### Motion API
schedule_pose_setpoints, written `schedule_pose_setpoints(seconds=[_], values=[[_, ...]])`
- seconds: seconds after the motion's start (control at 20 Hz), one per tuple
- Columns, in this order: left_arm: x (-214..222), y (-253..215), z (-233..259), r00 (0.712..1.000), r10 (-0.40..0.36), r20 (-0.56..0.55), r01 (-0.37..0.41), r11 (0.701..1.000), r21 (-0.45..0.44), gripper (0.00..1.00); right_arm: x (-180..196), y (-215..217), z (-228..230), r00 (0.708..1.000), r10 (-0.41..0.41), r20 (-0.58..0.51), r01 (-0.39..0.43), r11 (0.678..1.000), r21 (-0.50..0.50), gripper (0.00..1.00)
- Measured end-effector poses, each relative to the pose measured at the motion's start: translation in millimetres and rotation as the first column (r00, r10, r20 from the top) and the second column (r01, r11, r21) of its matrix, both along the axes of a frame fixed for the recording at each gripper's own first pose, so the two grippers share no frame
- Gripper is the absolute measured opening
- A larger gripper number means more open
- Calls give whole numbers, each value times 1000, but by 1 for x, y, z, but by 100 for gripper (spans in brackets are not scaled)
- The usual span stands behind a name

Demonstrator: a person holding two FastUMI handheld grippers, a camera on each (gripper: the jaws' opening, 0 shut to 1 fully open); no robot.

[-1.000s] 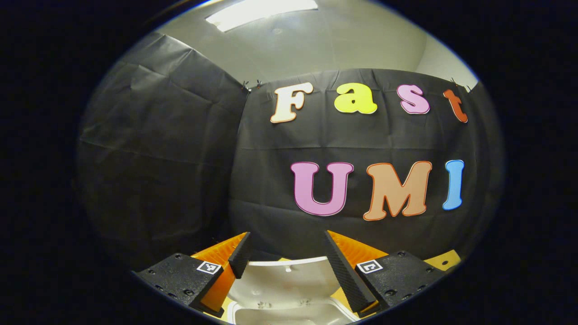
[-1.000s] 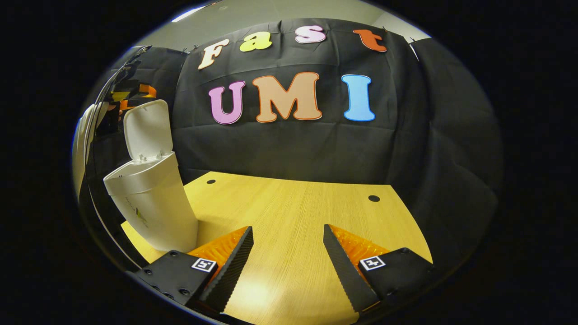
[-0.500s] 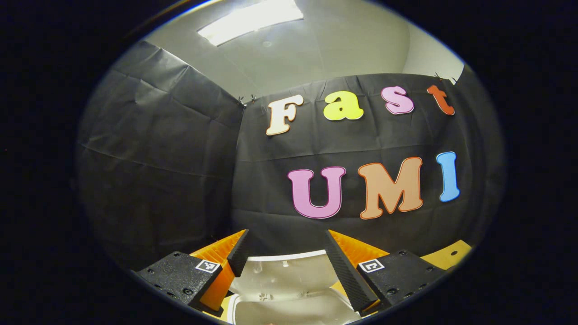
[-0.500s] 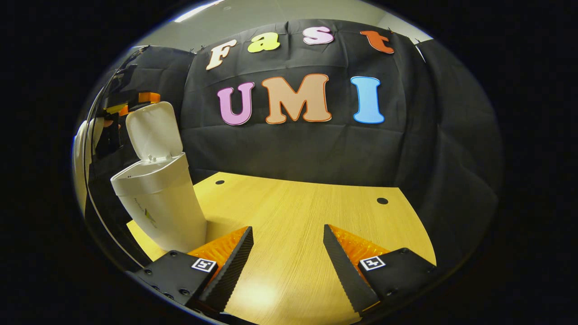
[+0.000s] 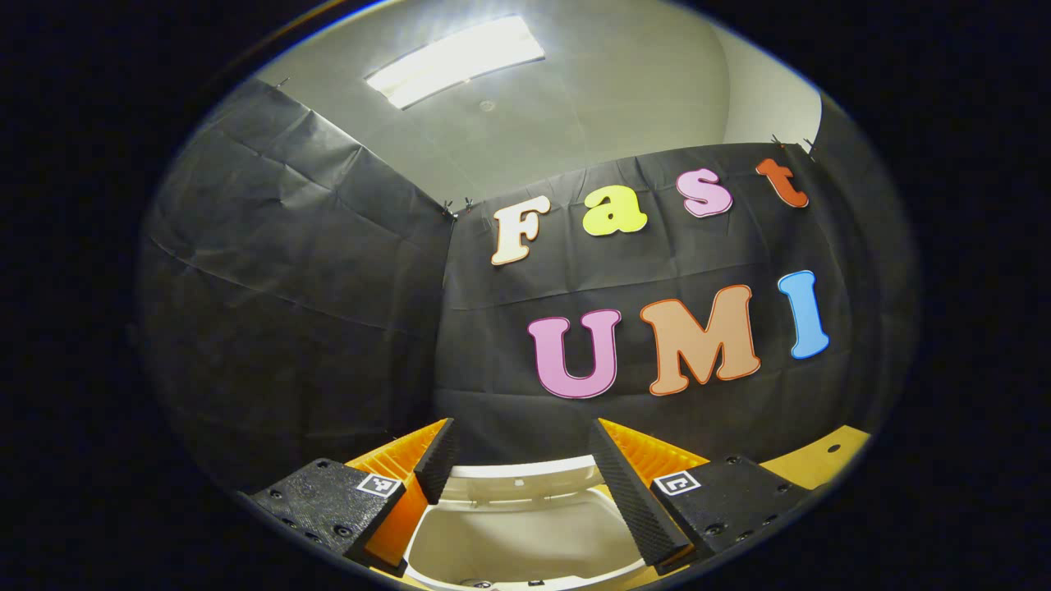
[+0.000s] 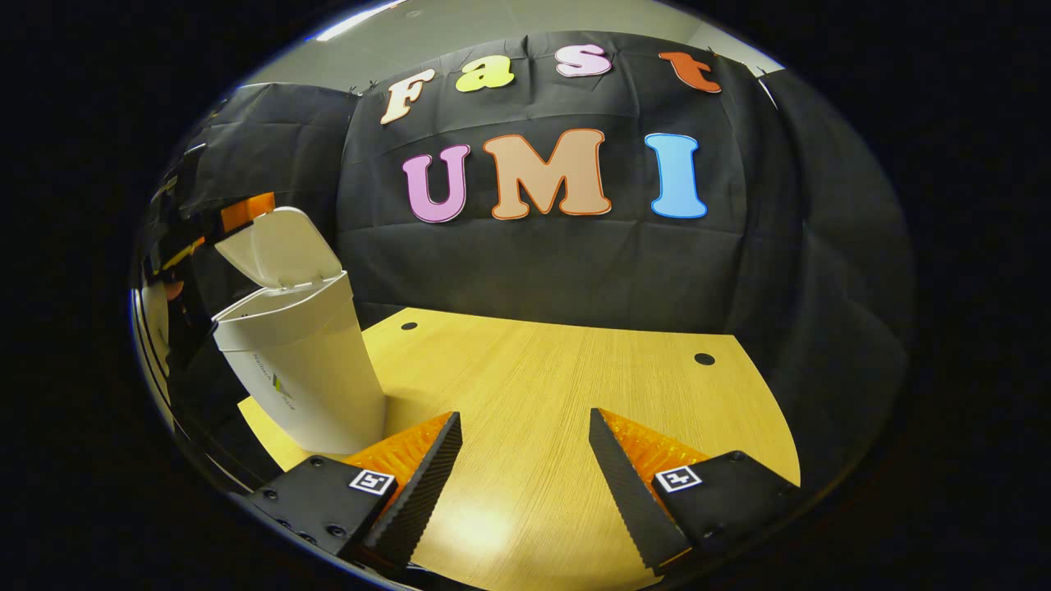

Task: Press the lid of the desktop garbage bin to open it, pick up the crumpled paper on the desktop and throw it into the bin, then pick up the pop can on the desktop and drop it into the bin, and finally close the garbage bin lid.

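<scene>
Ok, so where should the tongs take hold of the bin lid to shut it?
Take the lid at its free edge, the raised end away from the hinge, coming from above with the left tongs open and pressing down. It stands tilted half open over the bin, hinged at one side of the rim, so the far edge likely swings easiest.

Left gripper view above bin lid (image 5: 525,509); right gripper view sideways, farther.
</scene>
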State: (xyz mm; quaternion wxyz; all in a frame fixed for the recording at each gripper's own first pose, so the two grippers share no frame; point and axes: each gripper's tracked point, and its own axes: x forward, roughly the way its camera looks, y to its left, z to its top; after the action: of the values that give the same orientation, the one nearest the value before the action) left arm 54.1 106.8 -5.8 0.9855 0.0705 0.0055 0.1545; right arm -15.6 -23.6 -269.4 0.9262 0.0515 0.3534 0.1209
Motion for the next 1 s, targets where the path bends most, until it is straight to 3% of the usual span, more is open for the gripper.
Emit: schedule_pose_setpoints(seconds=[0.45,0.65,0.7,0.75,0.8,1.0], values=[[-33,-7,-50,998,54,-32,-54,999,8,98,-8,6,-3,999,37,-11,-37,999,-18,99],[-53,-2,-101,985,92,-143,-107,989,-102,99,-12,7,-6,999,49,-22,-49,999,-22,99],[-50,-4,-84,992,88,-92,-94,993,-72,100,-12,8,-7,998,52,-25,-53,998,-23,99],[-48,-5,-93,991,85,-104,-91,994,-53,95,-13,8,-8,998,56,-29,-57,998,-24,99],[-50,-5,-99,989,87,-118,-92,995,-33,96,-14,9,-9,998,60,-33,-60,998,-22,99],[-54,-7,-93,997,71,-13,-70,997,39,95,-15,14,-7,997,59,-42,-59,998,-2,99]])
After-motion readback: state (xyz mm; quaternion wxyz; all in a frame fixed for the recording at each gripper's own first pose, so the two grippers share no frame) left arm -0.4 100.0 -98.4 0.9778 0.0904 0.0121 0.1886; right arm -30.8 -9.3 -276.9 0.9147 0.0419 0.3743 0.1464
